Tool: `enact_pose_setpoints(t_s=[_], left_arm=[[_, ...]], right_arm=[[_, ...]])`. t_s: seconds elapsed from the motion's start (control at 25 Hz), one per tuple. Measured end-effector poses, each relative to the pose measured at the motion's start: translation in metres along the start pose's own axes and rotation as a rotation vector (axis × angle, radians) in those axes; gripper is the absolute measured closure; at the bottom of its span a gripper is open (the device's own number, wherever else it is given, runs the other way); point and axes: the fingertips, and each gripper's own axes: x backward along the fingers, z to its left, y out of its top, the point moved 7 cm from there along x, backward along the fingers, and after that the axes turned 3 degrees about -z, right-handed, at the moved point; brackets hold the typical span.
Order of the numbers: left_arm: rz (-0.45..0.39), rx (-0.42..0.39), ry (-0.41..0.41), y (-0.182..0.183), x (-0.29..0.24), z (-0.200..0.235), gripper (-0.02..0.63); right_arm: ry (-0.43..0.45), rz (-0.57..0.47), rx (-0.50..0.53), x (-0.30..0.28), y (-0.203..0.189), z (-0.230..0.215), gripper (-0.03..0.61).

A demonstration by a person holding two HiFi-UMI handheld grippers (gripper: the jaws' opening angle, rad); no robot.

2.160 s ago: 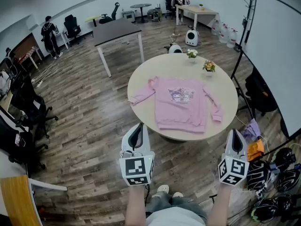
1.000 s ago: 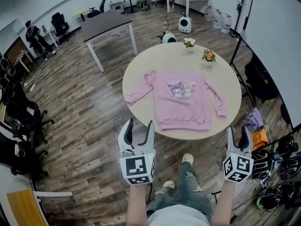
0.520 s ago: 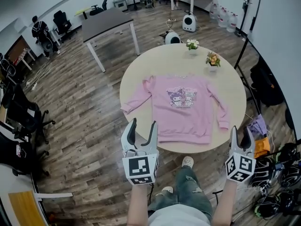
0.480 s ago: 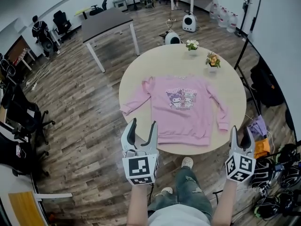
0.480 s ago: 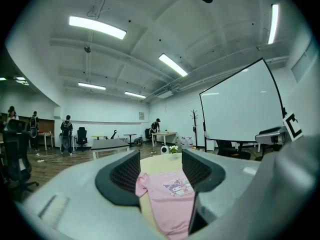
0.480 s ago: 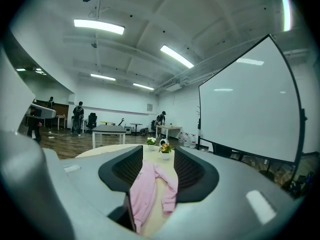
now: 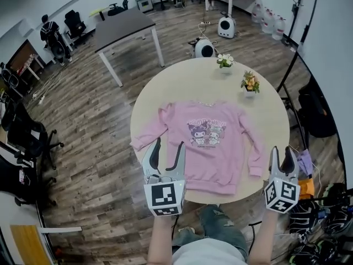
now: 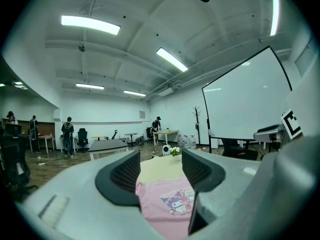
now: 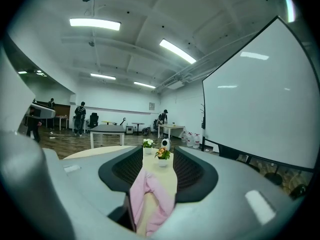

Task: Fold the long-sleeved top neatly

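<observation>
Pink top [image 7: 212, 142] near table [image 7: 182, 81] edge

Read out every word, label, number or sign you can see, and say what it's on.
Nothing here reads clearly.
On the pink long-sleeved top: arched lettering above the cartoon print, too small and blurred to read.
On the left hand-held gripper and the right hand-held gripper: marker cubes with black-and-white square codes, no words.
On the far wall, a small wall sign: too small to read.
</observation>
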Motion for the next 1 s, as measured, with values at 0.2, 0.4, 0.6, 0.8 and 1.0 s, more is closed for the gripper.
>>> enact_pose_setpoints(t_s=[0.2,0.4,0.6,0.8,1.0], left_arm=[[0.014,-0.004,0.016,0.003,-0.04,-0.013,0.365],[0.029,0.001,0.013,0.002,-0.07,-0.029,0.365],[0.055,-0.018,-0.005,-0.004,-0.091,-0.041,0.365],[0.09,-0.024,-0.037,-0.015,-0.104,-0.052,0.365],[0.129,-0.023,-0.068,-0.028,-0.113,-0.059,0.365]], right_arm=[[0.015,0.002,-0.004,-0.041,0.005,-0.022,0.368],[0.019,0.012,-0.014,-0.07,0.001,-0.042,0.368],[0.022,0.04,-0.018,-0.081,-0.008,-0.05,0.368],[0.023,0.081,-0.026,-0.086,-0.024,-0.054,0.368],[0.011,0.123,-0.031,-0.088,-0.039,-0.055,0.38]])
